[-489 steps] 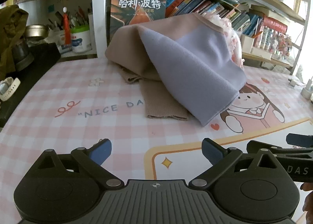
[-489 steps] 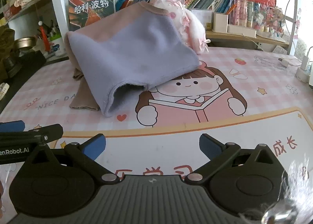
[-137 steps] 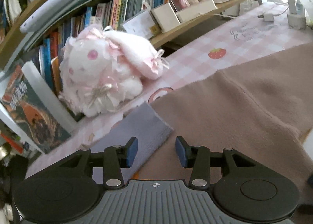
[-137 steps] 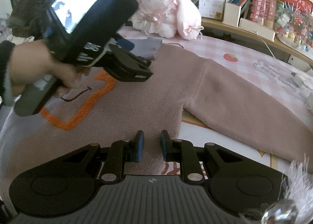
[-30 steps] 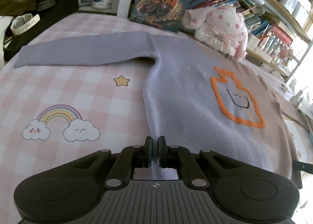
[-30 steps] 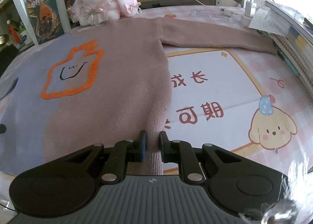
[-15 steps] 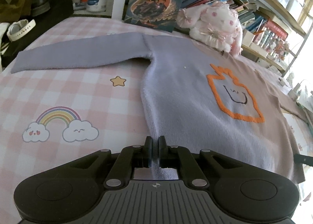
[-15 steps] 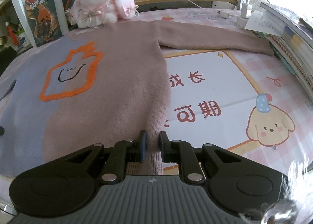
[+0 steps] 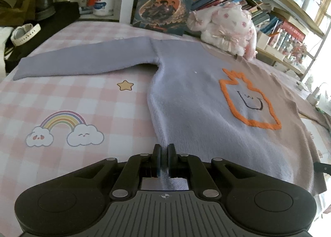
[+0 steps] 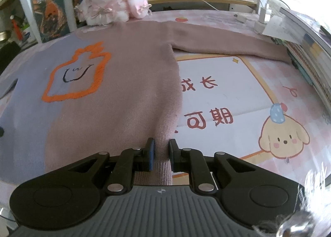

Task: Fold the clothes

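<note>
Lying flat on the counter (image 9: 62,96), the sweater (image 9: 206,96) has its hem corners taken: left tongs (image 9: 164,161) clamped on one, right tongs (image 10: 161,156) seemingly looser around the other. Lifting unevenly could let that side slip and skew the fold.

Count ahead of my hand-held grippers: one sweater (image 9: 206,100), two sleeves, spread on the desk (image 9: 62,96). One plush bunny (image 9: 225,30) beyond it. One upright poster book (image 9: 165,1). One white watch (image 9: 24,34) far left. Shelf books too many to count.
</note>
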`<action>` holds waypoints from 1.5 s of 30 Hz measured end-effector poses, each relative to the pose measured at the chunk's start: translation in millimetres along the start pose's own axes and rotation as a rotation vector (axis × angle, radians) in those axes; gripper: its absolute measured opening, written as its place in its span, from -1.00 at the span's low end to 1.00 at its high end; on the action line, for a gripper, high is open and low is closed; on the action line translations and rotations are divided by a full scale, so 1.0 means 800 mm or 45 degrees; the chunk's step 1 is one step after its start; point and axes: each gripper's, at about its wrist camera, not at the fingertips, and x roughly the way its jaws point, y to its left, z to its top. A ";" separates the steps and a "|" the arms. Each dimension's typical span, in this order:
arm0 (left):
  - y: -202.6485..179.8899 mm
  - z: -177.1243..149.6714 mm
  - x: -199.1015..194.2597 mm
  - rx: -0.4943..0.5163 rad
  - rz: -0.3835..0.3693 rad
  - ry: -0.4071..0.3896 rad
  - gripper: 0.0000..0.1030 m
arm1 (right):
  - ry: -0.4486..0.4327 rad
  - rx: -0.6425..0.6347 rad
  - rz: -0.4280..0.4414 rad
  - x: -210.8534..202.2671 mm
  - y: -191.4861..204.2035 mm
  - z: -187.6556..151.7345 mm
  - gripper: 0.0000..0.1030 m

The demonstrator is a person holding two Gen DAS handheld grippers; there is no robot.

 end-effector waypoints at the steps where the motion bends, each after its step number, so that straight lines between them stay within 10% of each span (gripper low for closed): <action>1: -0.003 0.000 0.000 0.000 0.018 0.004 -0.90 | 0.005 0.002 0.009 0.000 -0.002 0.000 -0.74; 8: -0.013 0.001 -0.002 -0.012 0.110 0.010 -0.81 | 0.026 -0.018 0.068 -0.002 -0.009 0.000 -0.72; 12: -0.016 -0.006 -0.019 -0.081 0.137 -0.029 -0.75 | 0.020 -0.014 0.083 -0.005 -0.020 -0.001 -0.29; 19: -0.030 -0.016 -0.045 -0.118 0.170 -0.114 0.19 | -0.045 -0.013 0.054 -0.017 -0.032 -0.003 0.22; 25: -0.042 -0.023 -0.064 -0.147 0.202 -0.181 0.55 | -0.119 -0.040 0.053 -0.023 -0.030 -0.005 0.59; 45: -0.036 -0.044 -0.092 -0.144 0.326 -0.207 0.61 | -0.155 -0.079 0.040 -0.024 -0.026 -0.020 0.84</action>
